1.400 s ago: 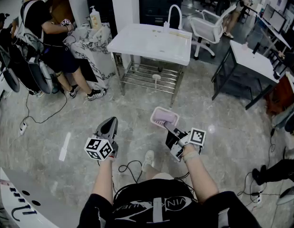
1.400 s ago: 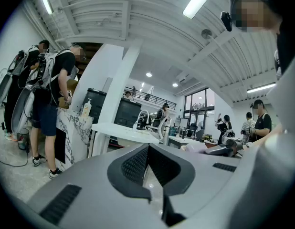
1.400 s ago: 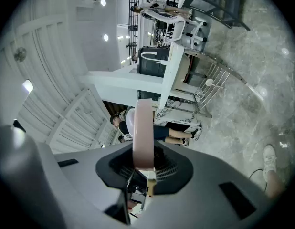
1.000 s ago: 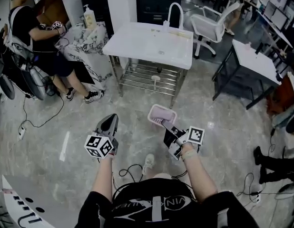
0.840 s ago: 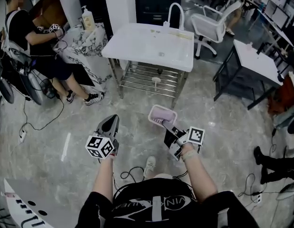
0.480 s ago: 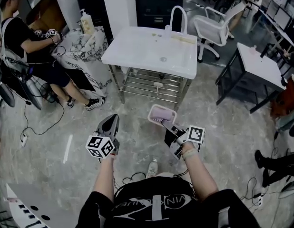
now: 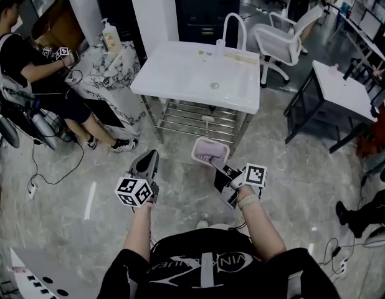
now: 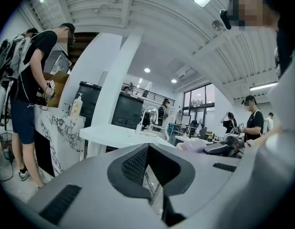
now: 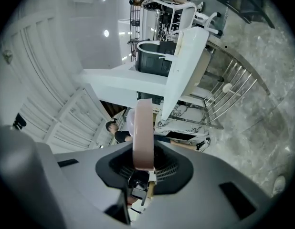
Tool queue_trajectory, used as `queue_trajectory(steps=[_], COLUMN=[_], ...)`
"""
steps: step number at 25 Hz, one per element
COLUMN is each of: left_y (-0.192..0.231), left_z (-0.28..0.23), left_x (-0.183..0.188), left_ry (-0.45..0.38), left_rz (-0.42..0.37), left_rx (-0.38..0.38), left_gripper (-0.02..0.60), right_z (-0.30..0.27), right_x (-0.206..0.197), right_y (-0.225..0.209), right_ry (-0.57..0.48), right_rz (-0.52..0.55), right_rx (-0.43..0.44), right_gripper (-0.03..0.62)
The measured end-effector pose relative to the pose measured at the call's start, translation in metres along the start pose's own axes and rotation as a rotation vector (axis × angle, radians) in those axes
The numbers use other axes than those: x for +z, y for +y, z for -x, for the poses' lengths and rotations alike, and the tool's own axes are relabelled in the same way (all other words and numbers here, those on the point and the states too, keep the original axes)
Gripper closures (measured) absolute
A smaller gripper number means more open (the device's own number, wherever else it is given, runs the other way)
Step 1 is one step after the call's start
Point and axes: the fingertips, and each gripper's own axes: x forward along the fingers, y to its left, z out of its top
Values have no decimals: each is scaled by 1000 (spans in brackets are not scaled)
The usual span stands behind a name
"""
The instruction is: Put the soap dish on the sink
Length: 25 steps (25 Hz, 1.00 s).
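The right gripper (image 7: 216, 164) has its jaws clamped on one rim edge of the soap dish (image 7: 209, 149), held in the air over the floor (image 7: 292, 167), well short of the sink (image 7: 174, 73); so thin a hold may let the dish pivot or slip out and drop. The left gripper (image 7: 147, 162), jaws together on nothing, offers no support

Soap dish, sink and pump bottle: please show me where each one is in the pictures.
soap dish (image 7: 208, 147), head view, the middle of its pale tray.
sink (image 7: 164, 73), head view, the bare flat top left of the basin.
pump bottle (image 7: 109, 39), head view, its body.
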Motion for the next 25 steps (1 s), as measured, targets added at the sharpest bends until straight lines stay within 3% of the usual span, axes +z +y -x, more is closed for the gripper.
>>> queue_trajectory(steps=[18, 25], left_y=[21, 58], left_z=[-51, -101], left_x=[5, 0], left_ry=[6, 16], left_rz=[-3, 34], left_rx=[-8, -35], left_gripper=[566, 566], right_z=[-22, -55], right_x=[33, 65], right_y=[-6, -19], right_ry=[9, -22], right_rz=[-24, -24], right_rx=[-5, -15], right_gripper=[507, 507])
